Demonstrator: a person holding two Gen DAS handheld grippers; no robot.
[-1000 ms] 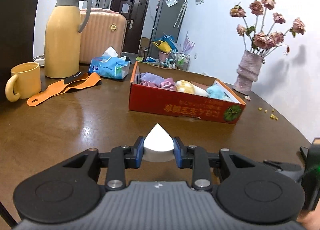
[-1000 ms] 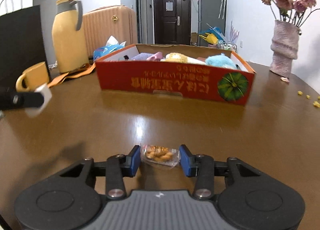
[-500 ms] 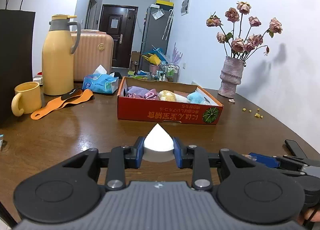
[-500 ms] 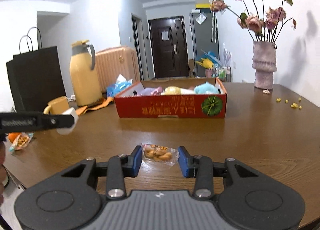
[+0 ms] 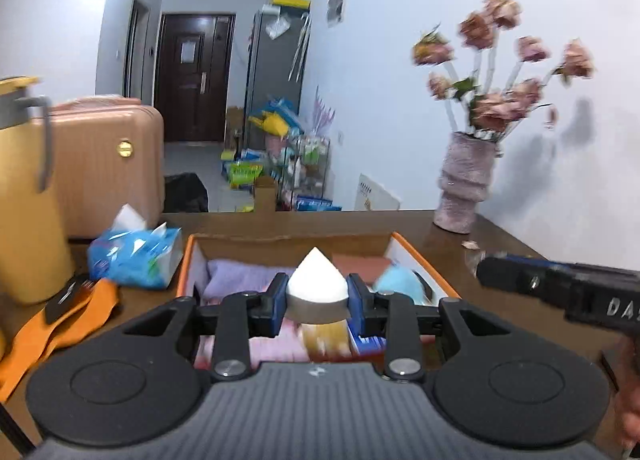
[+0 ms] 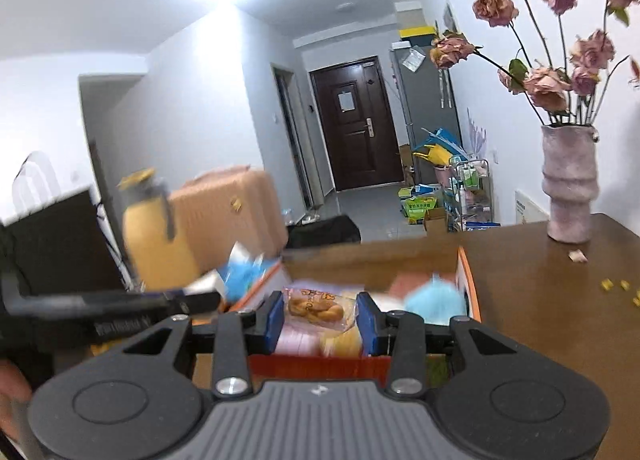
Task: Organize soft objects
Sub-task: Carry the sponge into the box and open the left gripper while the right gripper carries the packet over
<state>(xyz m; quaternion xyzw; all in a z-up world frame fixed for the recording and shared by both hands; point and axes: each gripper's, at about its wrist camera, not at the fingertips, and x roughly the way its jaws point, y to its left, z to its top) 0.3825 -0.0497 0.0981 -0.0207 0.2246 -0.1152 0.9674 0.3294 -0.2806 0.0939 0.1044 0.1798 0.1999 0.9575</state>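
My left gripper is shut on a white cone-shaped sponge and holds it above the near part of the orange cardboard box. My right gripper is shut on a clear packet of bread and holds it above the same box. Inside the box lie a purple cloth, a pink cloth, a light blue plush and a yellow soft thing. The right gripper shows at the right of the left wrist view; the left gripper shows at the left of the right wrist view.
A yellow thermos, a blue tissue pack and an orange strap stand left of the box. A pink vase of dried roses stands at the back right on the brown table. A pink suitcase is behind.
Both grippers have risen from low over the table and moved forward over the box, each still holding its object. The view is blurred by the motion.
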